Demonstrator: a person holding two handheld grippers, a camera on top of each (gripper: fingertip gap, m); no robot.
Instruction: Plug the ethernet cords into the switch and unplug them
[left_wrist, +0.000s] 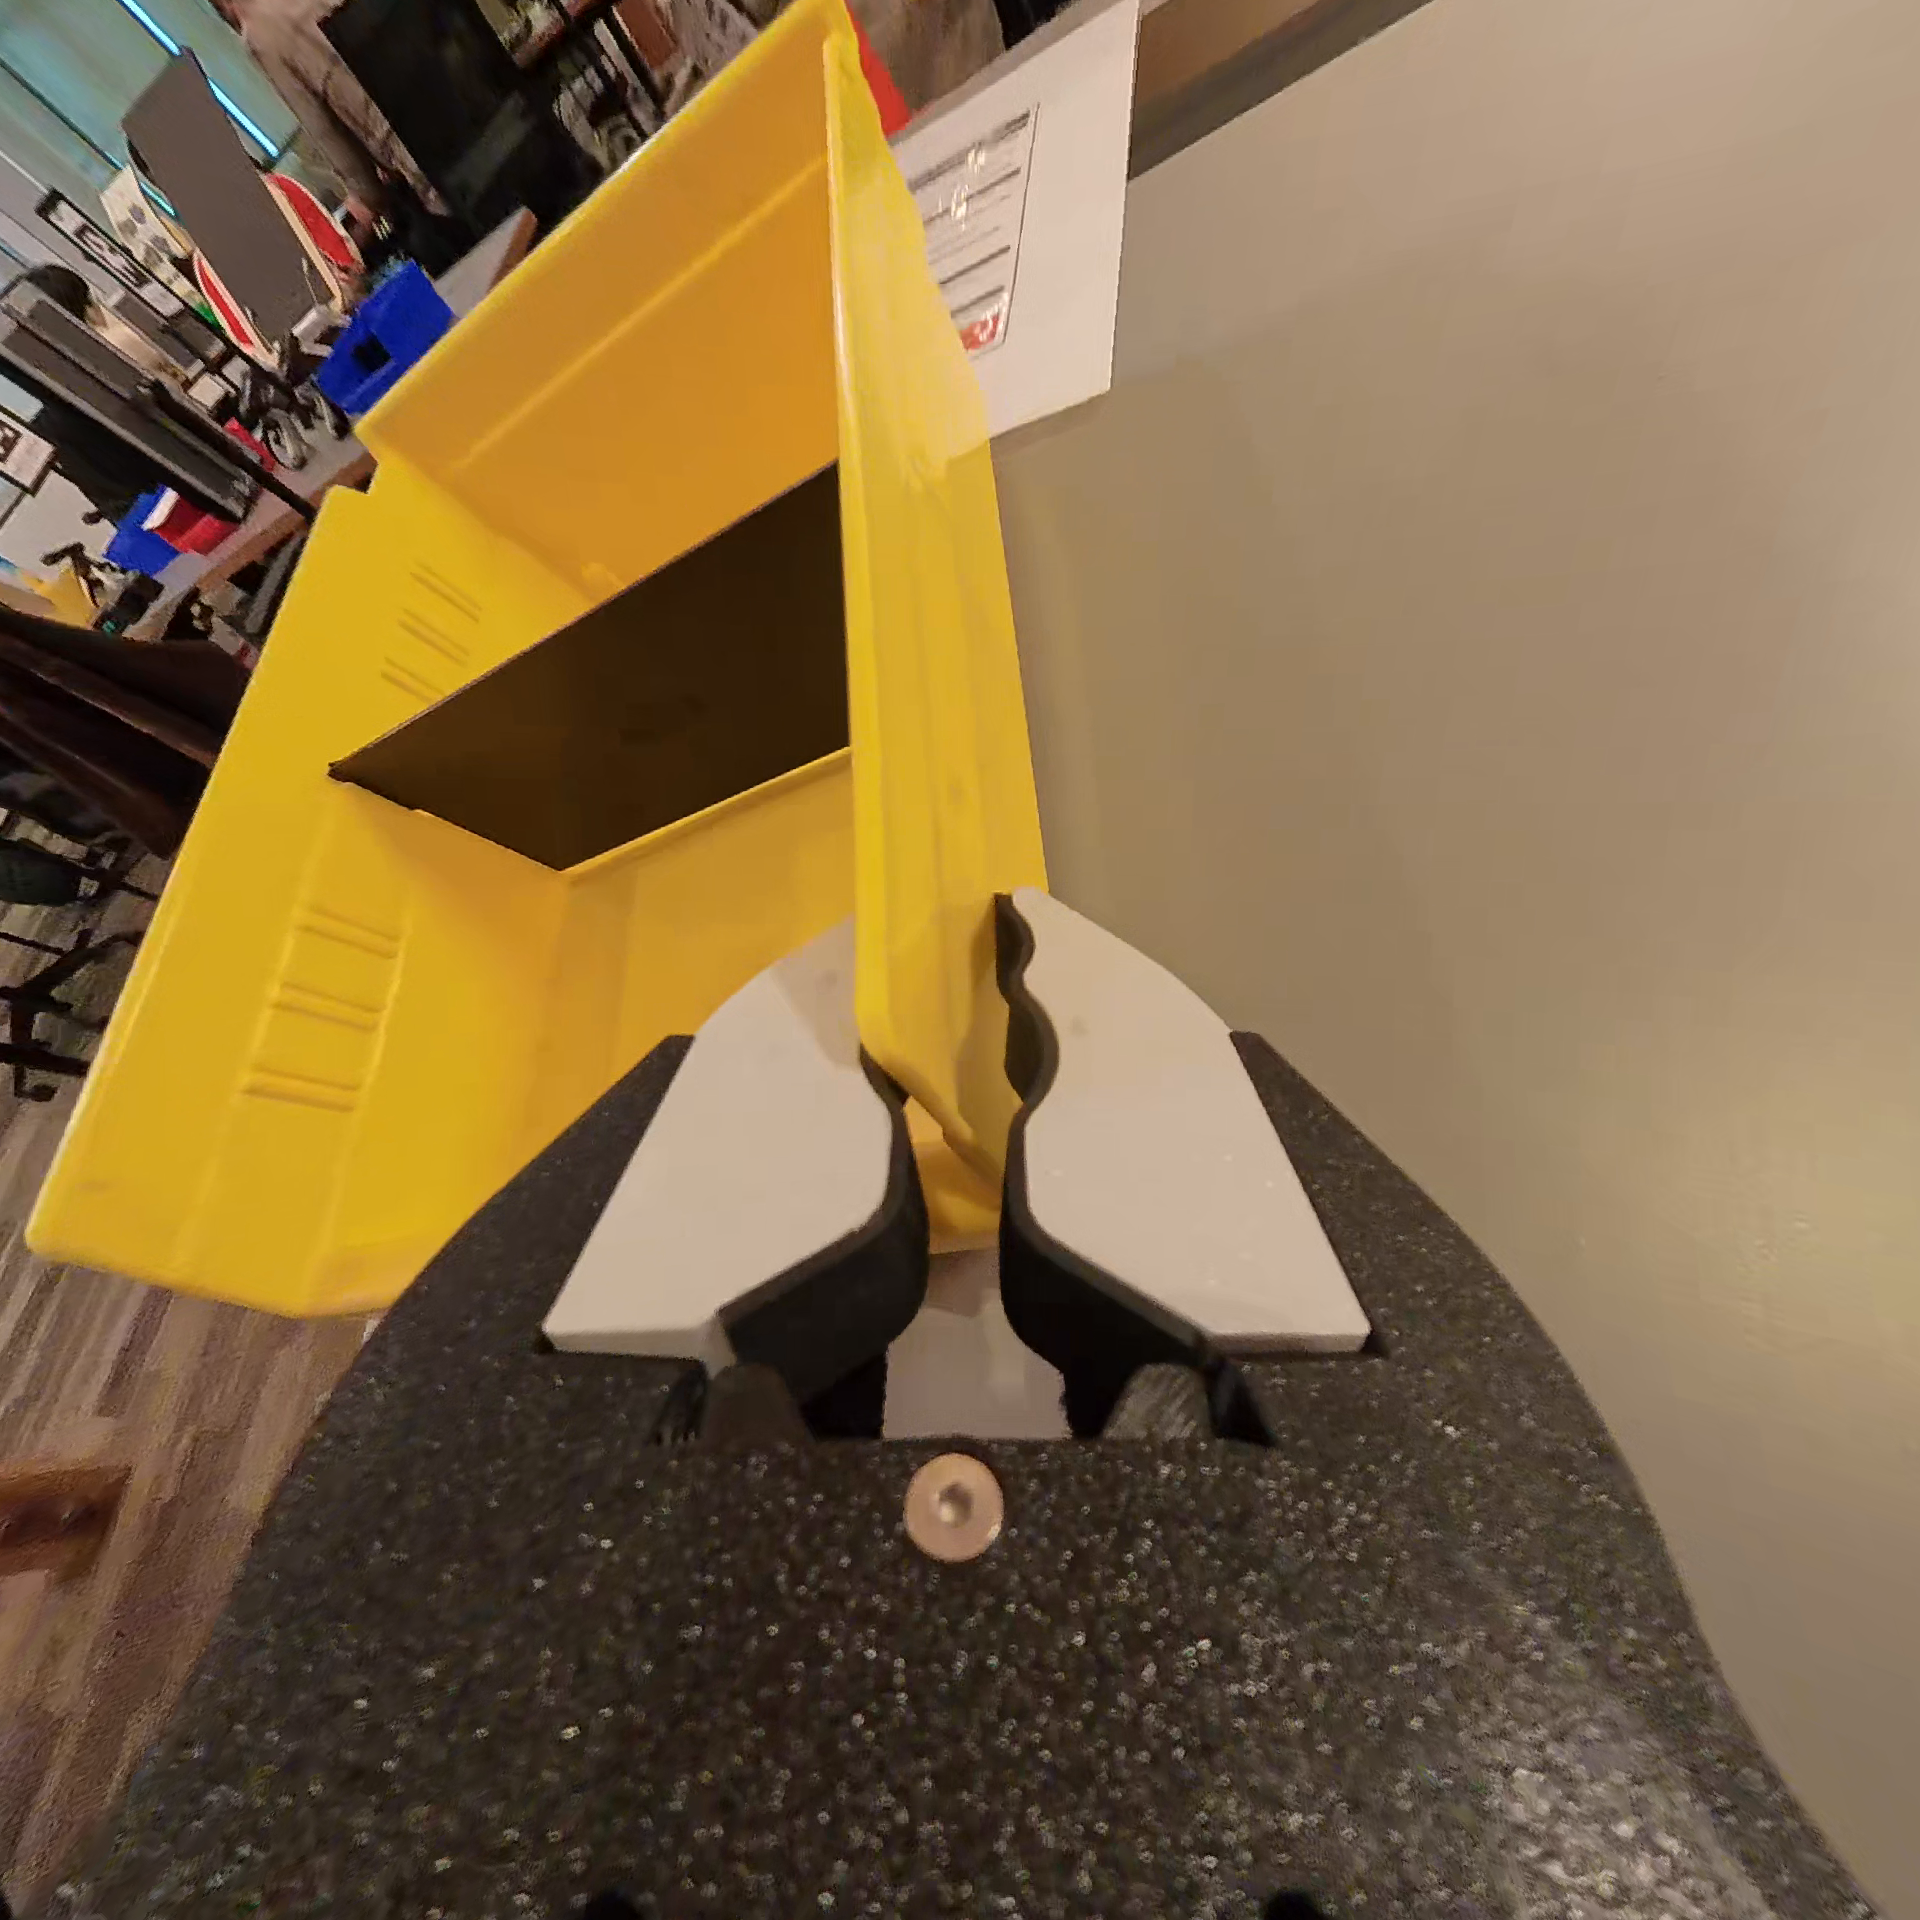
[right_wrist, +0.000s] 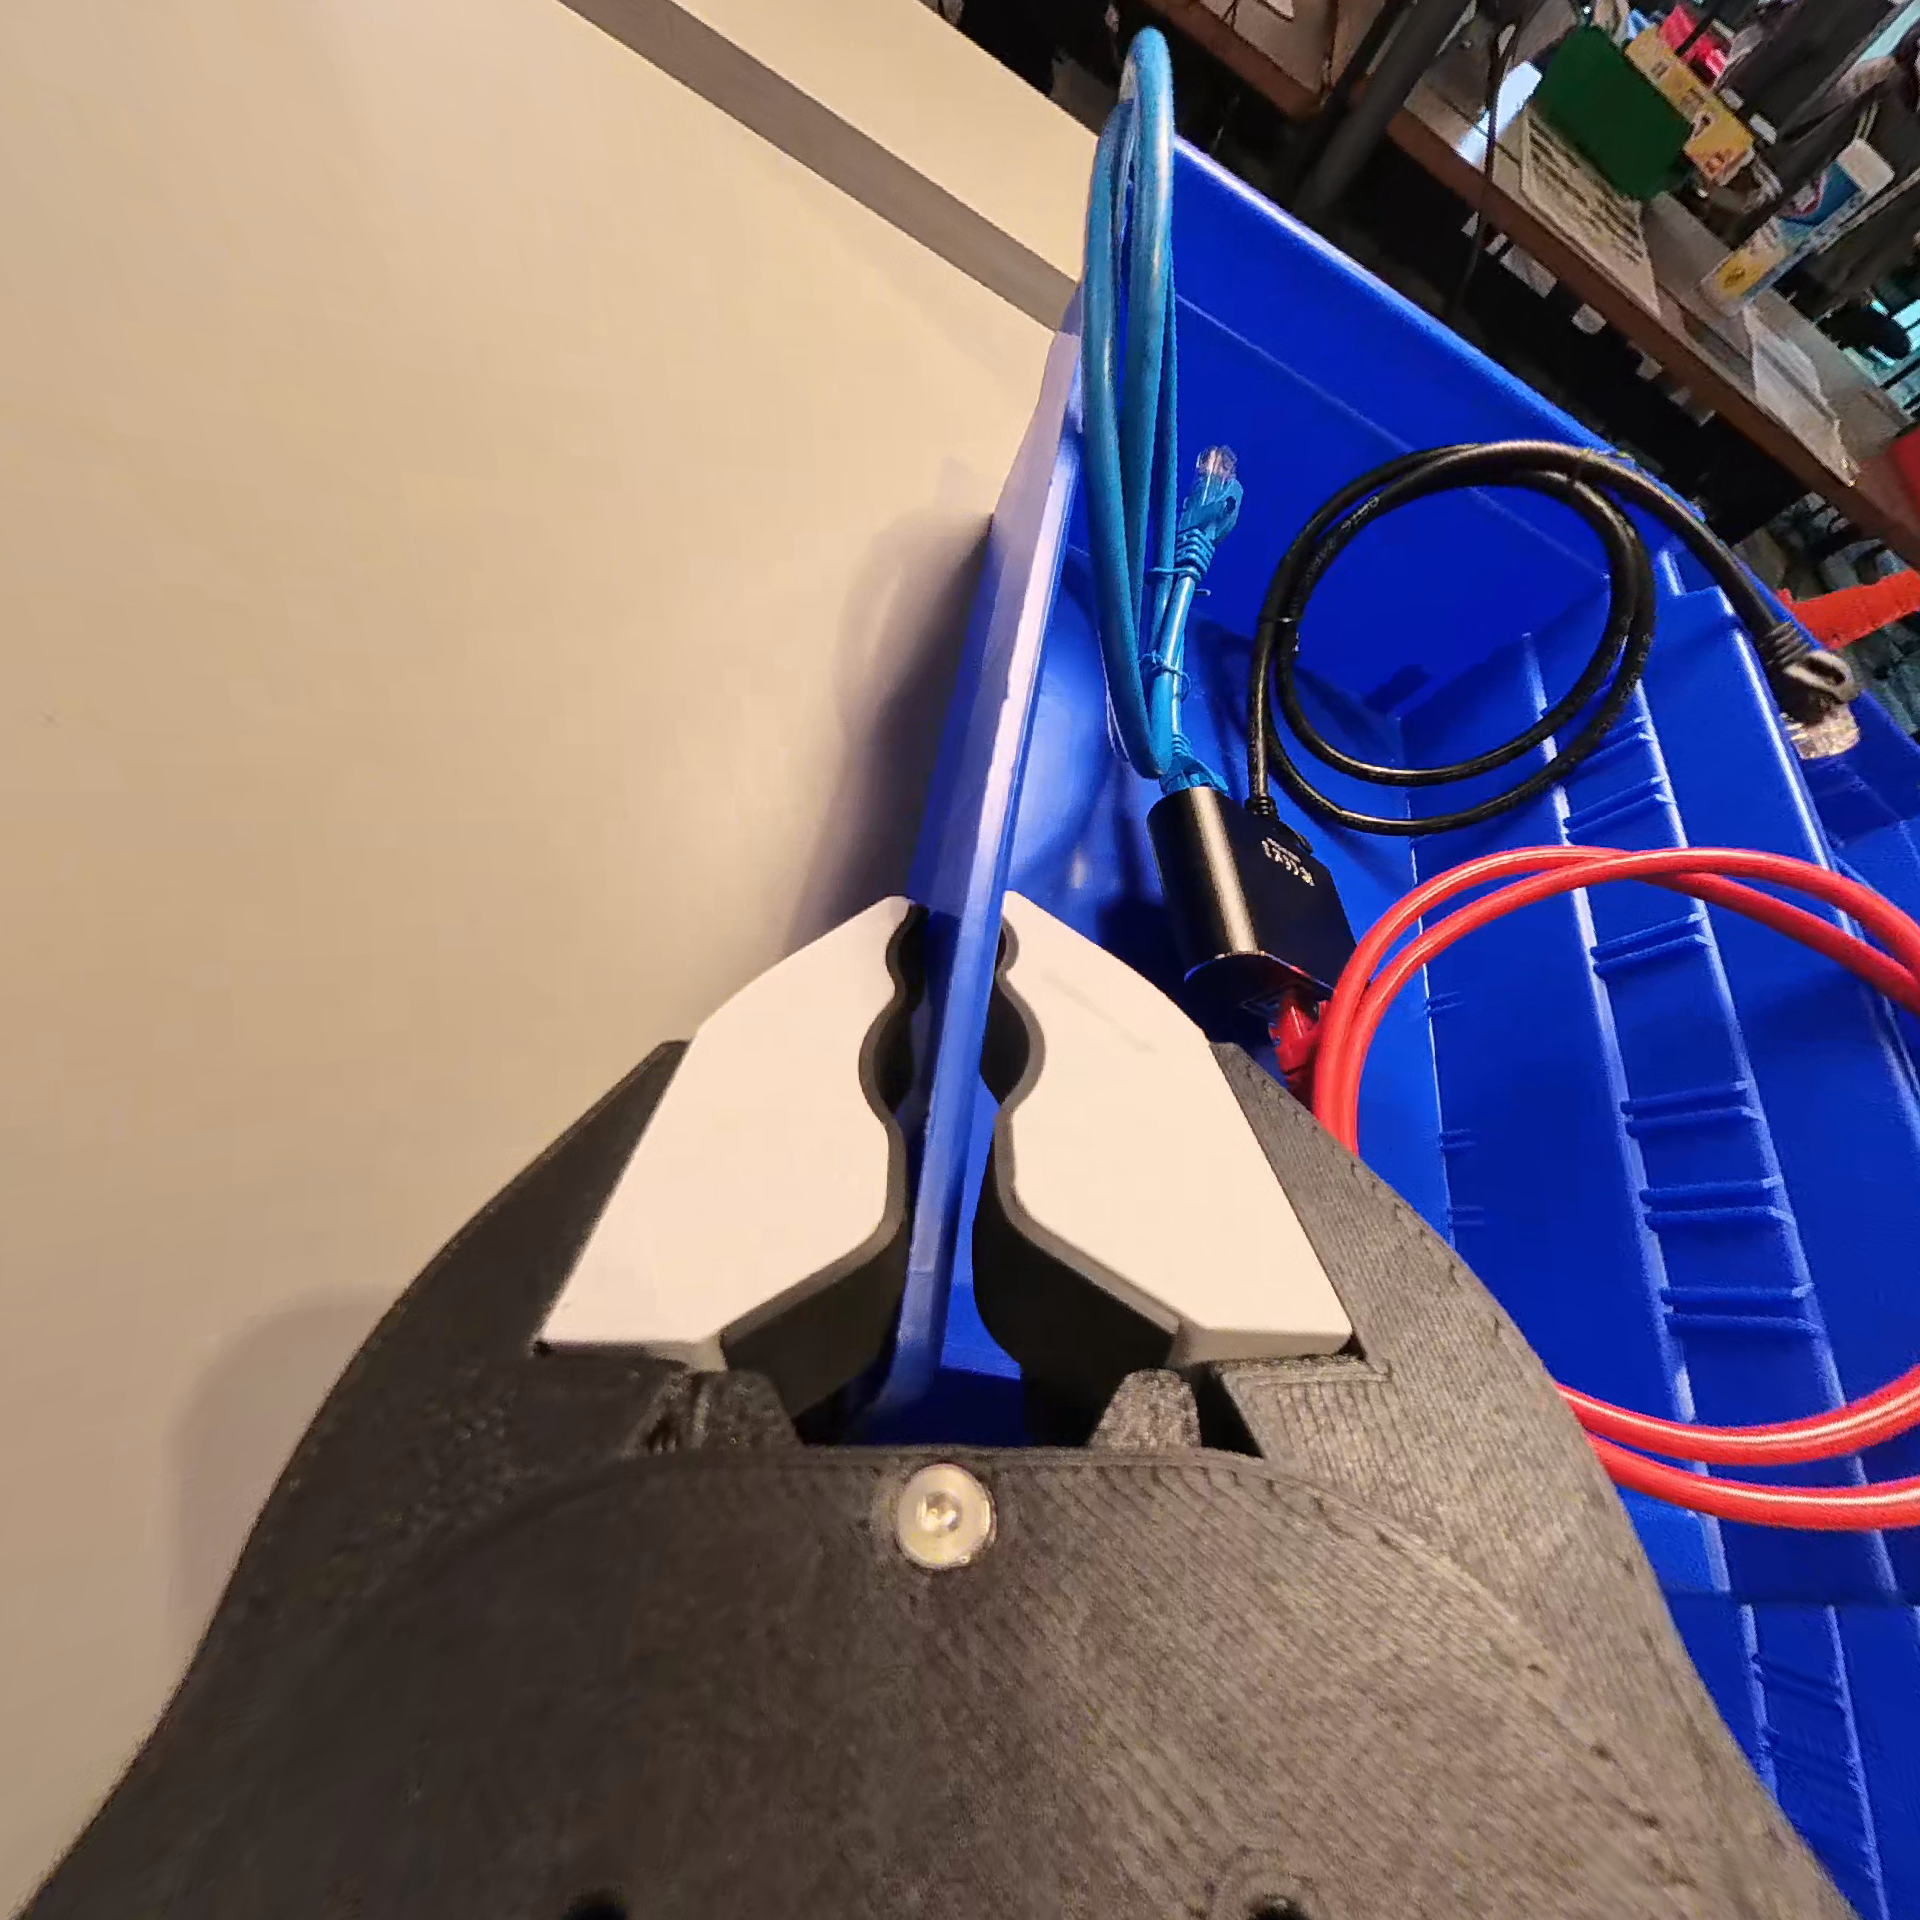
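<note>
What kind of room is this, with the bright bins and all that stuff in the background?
Probably a workshop or lab rather than a home. Behind the yellow bin stand long work tables with more coloured bins, and behind the blue bin holding network cables runs a cluttered shelf of boxes and supplies.

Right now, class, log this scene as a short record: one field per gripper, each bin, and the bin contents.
left gripper: shut on the yellow bin's wall
yellow bin: holds a dark flat panel
right gripper: shut on the blue bin's wall
blue bin: holds cords and switch
cords: blue cord, black cord, red cord
switch: small, black, red cord plugged in
</note>
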